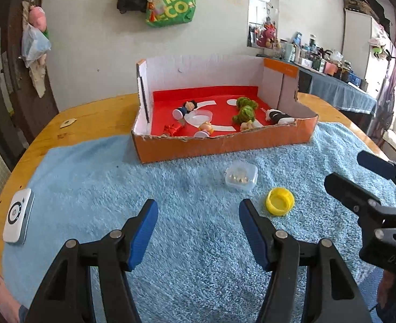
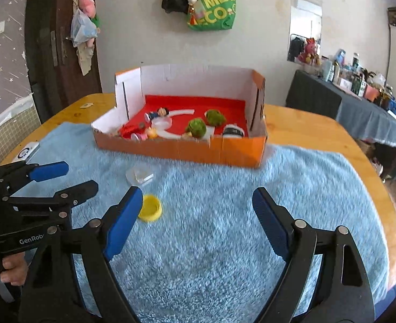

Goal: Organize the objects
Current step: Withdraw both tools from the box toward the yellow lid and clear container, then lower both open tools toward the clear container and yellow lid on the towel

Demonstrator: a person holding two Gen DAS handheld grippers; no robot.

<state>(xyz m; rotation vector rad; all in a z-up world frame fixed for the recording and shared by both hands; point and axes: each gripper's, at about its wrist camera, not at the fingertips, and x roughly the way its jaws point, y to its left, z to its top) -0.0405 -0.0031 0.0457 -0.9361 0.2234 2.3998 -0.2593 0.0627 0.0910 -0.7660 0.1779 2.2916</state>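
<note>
An orange cardboard box with a red floor stands on the blue towel; it also shows in the right wrist view. Inside lie small dolls, two green plush toys and a black-and-white toy. A small clear plastic case and a yellow cap lie on the towel in front of the box. My left gripper is open and empty, short of the case. My right gripper is open and empty; the yellow cap lies by its left finger.
A white device lies at the towel's left edge. The blue towel covers the round wooden table. A cluttered side table stands at the right. Bags hang on the wall behind.
</note>
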